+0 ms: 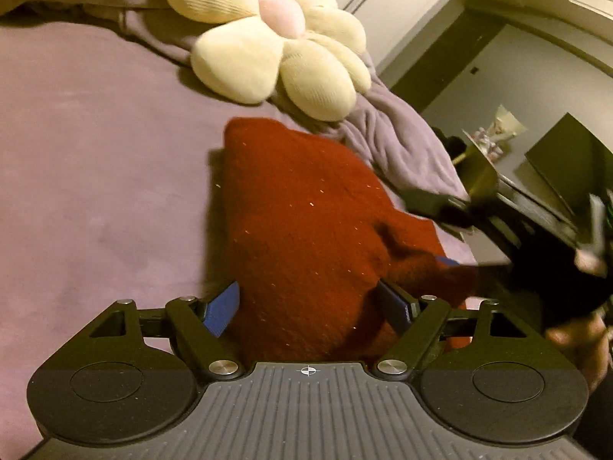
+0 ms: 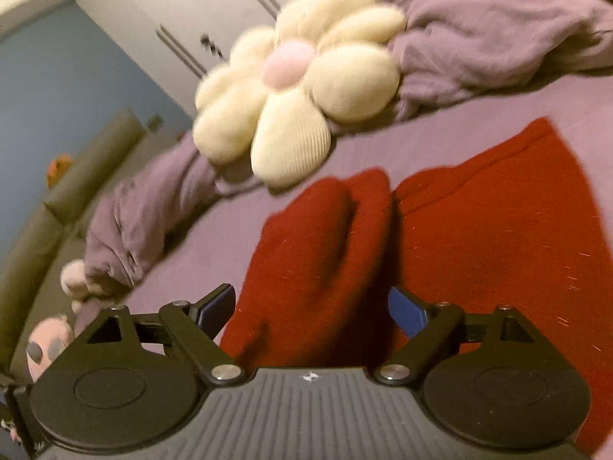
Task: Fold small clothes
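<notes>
We have the red knit garment (image 1: 299,211) lying on the purple bed (image 1: 95,153), its length running ahead between both tools, the left tool (image 1: 310,303) and right tool (image 2: 312,306) each spread apart around a bunched fold, whose doubled ridge only the right wrist view shows

Fuzzy red knit garment (image 1: 299,230) on matt purple bedsheet (image 1: 95,172).

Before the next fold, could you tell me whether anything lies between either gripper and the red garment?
Nothing visible does. The red garment lies directly between the open fingers of the left gripper and the right gripper; the flower pillow sits beyond it.
</notes>
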### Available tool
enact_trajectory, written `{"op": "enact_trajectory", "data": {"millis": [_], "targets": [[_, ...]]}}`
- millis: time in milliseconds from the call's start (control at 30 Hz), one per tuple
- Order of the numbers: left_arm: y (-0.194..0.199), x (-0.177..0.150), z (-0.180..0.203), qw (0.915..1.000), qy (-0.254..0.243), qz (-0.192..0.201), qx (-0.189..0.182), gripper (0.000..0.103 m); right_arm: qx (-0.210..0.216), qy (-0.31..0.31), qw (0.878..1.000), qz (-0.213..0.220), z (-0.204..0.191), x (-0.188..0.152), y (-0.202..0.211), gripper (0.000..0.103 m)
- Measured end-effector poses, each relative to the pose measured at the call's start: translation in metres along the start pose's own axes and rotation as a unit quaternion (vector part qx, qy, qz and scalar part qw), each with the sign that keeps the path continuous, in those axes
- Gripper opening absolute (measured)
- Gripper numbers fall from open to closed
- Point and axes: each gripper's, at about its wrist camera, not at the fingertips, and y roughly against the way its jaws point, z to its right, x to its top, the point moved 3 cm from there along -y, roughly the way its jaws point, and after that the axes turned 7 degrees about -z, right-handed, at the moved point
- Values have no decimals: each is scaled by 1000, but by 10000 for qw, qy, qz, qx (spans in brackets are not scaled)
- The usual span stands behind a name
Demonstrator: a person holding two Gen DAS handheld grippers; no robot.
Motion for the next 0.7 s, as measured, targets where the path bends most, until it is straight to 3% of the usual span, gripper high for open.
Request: {"op": "enact_trajectory", "data": {"millis": [133, 200, 300, 433, 533, 633, 700], "targets": [[-9, -5, 5, 9996, -212, 31, 205, 84, -168, 222, 9994, -180, -10, 2, -21, 86], [-9, -6, 1, 9996, -172, 0, 214, 84, -180, 285, 9990, -285, -12, 0, -30, 68], [-5, -8, -5, 9996, -113, -27, 257, 84, -125, 382, 9988, -277, -11, -4, -34, 49], [-12, -7, -3, 9995, -57, -55, 295, 84, -203, 576, 9978, -247, -15, -6, -34, 56], [-13, -8, -2, 9993, -63, -77, 369, 85, -282, 615, 9974, -232, -19, -6, -35, 54], [-3, -11, -3, 9992, 34, -85, 376, 85, -515, 982, 9938, -23, -28, -8, -30, 25], [12, -15, -2, 9993, 46, -22, 365, 86, -832, 1393, 9866, 188, -39, -11, -21, 21]]}}
